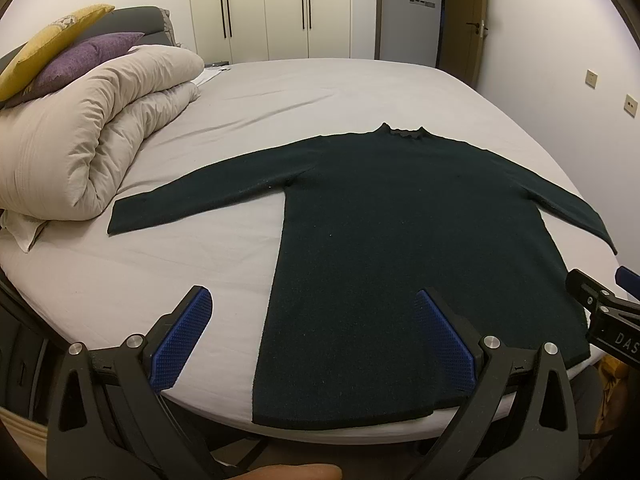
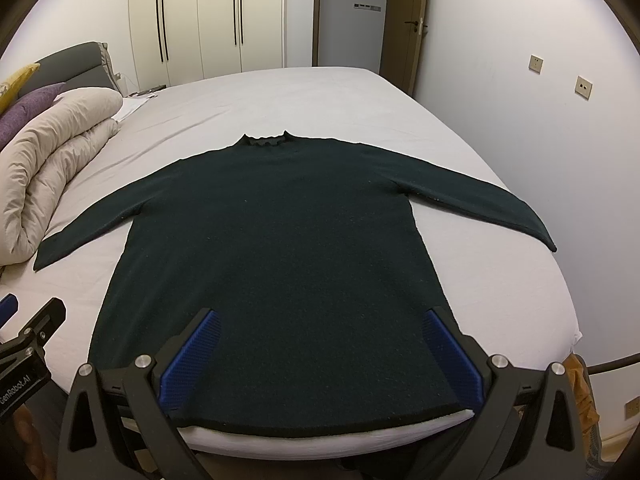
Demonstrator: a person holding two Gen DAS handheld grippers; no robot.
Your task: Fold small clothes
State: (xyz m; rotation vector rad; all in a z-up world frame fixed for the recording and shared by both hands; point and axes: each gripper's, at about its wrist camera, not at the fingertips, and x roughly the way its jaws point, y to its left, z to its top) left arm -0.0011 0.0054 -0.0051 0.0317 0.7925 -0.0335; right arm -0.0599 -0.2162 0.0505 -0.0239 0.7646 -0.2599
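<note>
A dark green long-sleeved sweater [image 1: 400, 240] lies flat on the bed, collar away from me, both sleeves spread out; it also shows in the right wrist view [image 2: 280, 248]. Its hem lies at the near edge of the mattress. My left gripper [image 1: 312, 304] is open and empty above the hem's left corner, one blue pad over the sheet and one over the sweater. My right gripper [image 2: 320, 324] is open and empty above the hem's right half. Each gripper's body shows at the edge of the other's view.
A rolled beige duvet [image 1: 88, 128] with purple and yellow cushions [image 1: 84, 56] lies at the left, close to the left sleeve's cuff. The bed sheet [image 1: 320, 92] is grey. A wall runs along the right side of the bed. Wardrobes [image 2: 200, 20] stand behind.
</note>
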